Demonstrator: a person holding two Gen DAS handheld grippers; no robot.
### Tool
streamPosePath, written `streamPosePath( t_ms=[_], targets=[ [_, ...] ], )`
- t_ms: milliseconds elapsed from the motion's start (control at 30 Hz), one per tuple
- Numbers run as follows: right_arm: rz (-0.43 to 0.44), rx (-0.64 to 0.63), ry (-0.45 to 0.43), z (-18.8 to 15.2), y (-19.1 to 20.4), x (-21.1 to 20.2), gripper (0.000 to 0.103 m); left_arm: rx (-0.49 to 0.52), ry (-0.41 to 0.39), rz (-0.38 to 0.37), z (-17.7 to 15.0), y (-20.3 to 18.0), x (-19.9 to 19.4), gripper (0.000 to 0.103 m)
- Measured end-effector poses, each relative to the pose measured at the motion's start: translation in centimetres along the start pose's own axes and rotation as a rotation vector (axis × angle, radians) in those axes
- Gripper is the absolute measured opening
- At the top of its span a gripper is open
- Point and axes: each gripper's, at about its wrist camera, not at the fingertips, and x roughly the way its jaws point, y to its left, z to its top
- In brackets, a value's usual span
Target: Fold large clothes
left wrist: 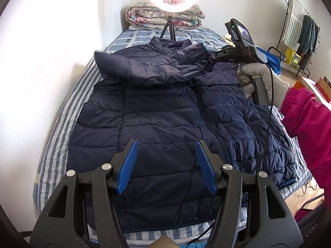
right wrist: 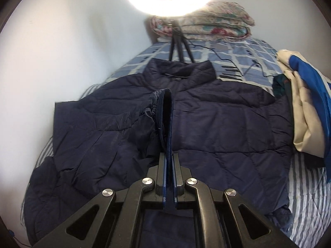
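Note:
A dark navy puffer jacket [left wrist: 161, 113] lies spread on the bed, collar toward the far end. Its left sleeve [left wrist: 144, 66] is folded across the chest. My left gripper [left wrist: 166, 150] is open and empty, held over the jacket's hem. My right gripper [right wrist: 169, 157] is shut on the sleeve cuff [right wrist: 165, 115], which stands upright between the jaws above the jacket's chest [right wrist: 217, 124]. In the left wrist view the right gripper [left wrist: 209, 60] reaches in from the right, held by a gloved hand [left wrist: 260, 80], pinching the cuff near the collar.
The bed [left wrist: 62, 136] has a blue striped and checked cover and stands against a white wall on the left. A ring light on a tripod [left wrist: 171, 29] and a folded floral quilt [left wrist: 165, 16] are at the far end. Other clothes [right wrist: 306, 111] lie at right.

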Motion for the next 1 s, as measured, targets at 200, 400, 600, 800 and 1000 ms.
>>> streamPosePath(
  t_ms=[200, 400, 600, 800, 1000],
  targets=[
    [-0.103, 0.042, 0.023, -0.6, -3.0, 0.8, 0.002, -0.014, 0.001, 0.018, 0.3, 0.4, 0.6, 0.060],
    [-0.172, 0.085, 0.015, -0.4, -5.6, 0.9, 0.002, -0.021, 0.001, 0.024, 0.2, 0.7, 0.7, 0.060],
    [-0.196, 0.067, 0.034, 0.0, -5.9, 2.5, 0.002, -0.025, -0.004, 0.027, 0.2, 0.8, 0.7, 0.060],
    [-0.213, 0.059, 0.064, -0.1, -6.0, 4.0, 0.006, -0.041, 0.008, 0.037, 0.2, 1.3, 1.1, 0.060],
    [-0.245, 0.038, 0.033, 0.1, -5.9, 2.8, 0.033, -0.077, 0.013, 0.055, 0.1, 2.7, 1.1, 0.060]
  ],
)
